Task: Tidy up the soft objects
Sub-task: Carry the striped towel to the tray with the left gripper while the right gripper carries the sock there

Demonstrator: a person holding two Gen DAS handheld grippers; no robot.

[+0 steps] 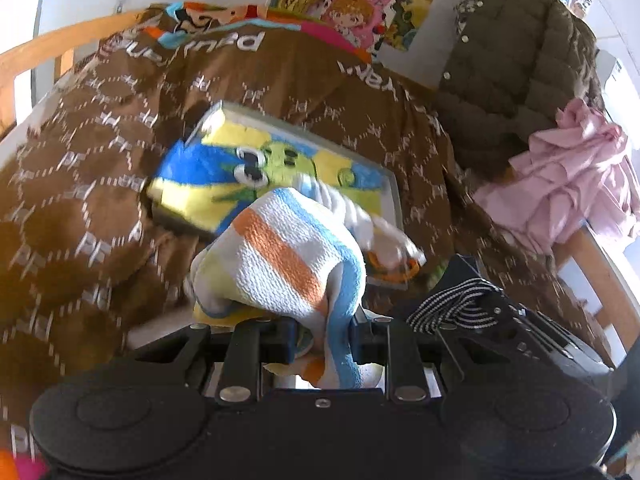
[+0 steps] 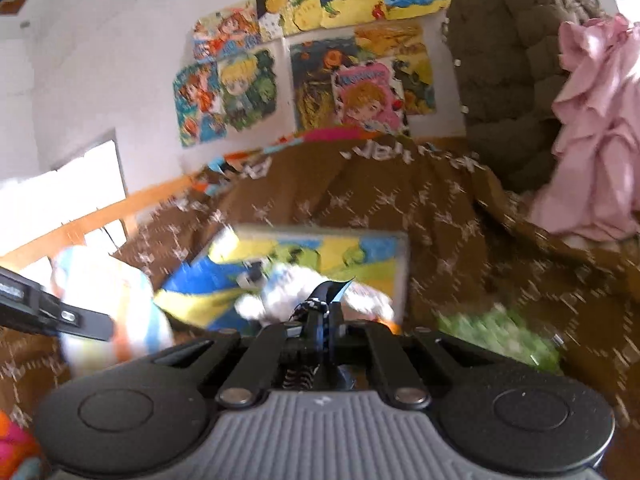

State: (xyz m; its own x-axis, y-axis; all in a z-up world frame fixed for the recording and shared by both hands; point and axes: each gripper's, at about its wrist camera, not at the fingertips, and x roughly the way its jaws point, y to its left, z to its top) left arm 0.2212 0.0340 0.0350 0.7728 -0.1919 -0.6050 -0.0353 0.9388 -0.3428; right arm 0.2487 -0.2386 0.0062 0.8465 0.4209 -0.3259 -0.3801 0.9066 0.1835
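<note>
- The left gripper (image 1: 322,336) is clamped on a white terry towel with orange and light-blue stripes (image 1: 280,256); the cloth bunches up in front of the jaws and a tail hangs below them, so the grip sits on a gathered fold rather than an edge.
- The right gripper (image 2: 320,320) is fully closed on a thin black-and-white striped fabric strip (image 1: 452,300), which pokes out just past its tips; whether this strip belongs to the towel I cannot tell.
- Judging by the two grips close together, the cloth is likely being lifted off the bed to be spread or folded.
- Just beyond both grippers, a flat plush mat in blue, yellow and green with a cartoon face (image 1: 276,172) lies on the brown patterned quilt (image 1: 80,184), probably as the laying surface.
- Further right, an olive quilted jacket (image 1: 516,76) and a crumpled pink garment (image 1: 568,184) hang at the wooden bed frame (image 1: 600,276), untouched.
</note>
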